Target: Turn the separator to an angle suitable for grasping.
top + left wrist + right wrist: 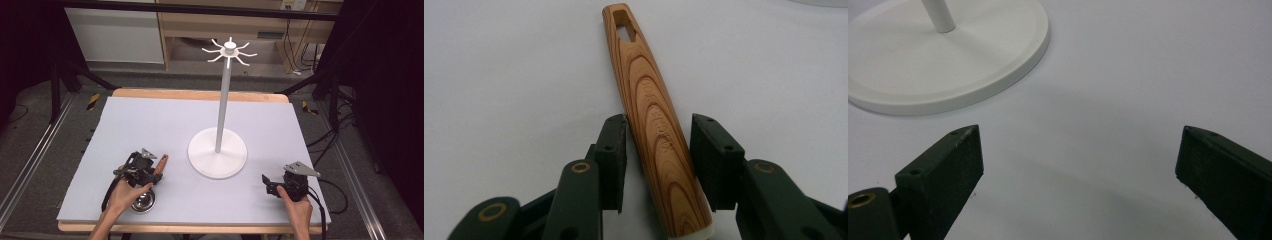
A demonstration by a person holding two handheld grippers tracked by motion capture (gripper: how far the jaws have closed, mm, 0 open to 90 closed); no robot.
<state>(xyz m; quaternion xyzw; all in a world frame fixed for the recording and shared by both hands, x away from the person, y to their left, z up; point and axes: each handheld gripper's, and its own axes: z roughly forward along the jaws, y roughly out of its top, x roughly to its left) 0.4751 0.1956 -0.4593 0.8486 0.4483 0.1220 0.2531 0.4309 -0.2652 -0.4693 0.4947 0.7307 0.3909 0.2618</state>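
A ladle lies on the table at the front left, with a wooden handle (pixel 161 163) and a metal bowl (pixel 143 201) near my left hand. My left gripper (pixel 157 174) straddles the handle. In the left gripper view the handle (pixel 649 120) runs between the two jaws of the left gripper (pixel 659 137); the left pad (pixel 616 150) is at its side and a narrow gap shows at the right pad (pixel 714 160). The handle's far end has a hanging slot (pixel 624 22). My right gripper (pixel 267 183) rests at the front right, its jaws (pixel 1080 150) wide open with nothing between them.
A white hook stand rises mid-table on a round base (pixel 202 160), with a slim pole (pixel 223 100) and a ring of hooks (pixel 229 50) on top. Its base (pixel 998 65) lies just ahead and left of the right gripper. The grey mat (pixel 150 120) covers the table.
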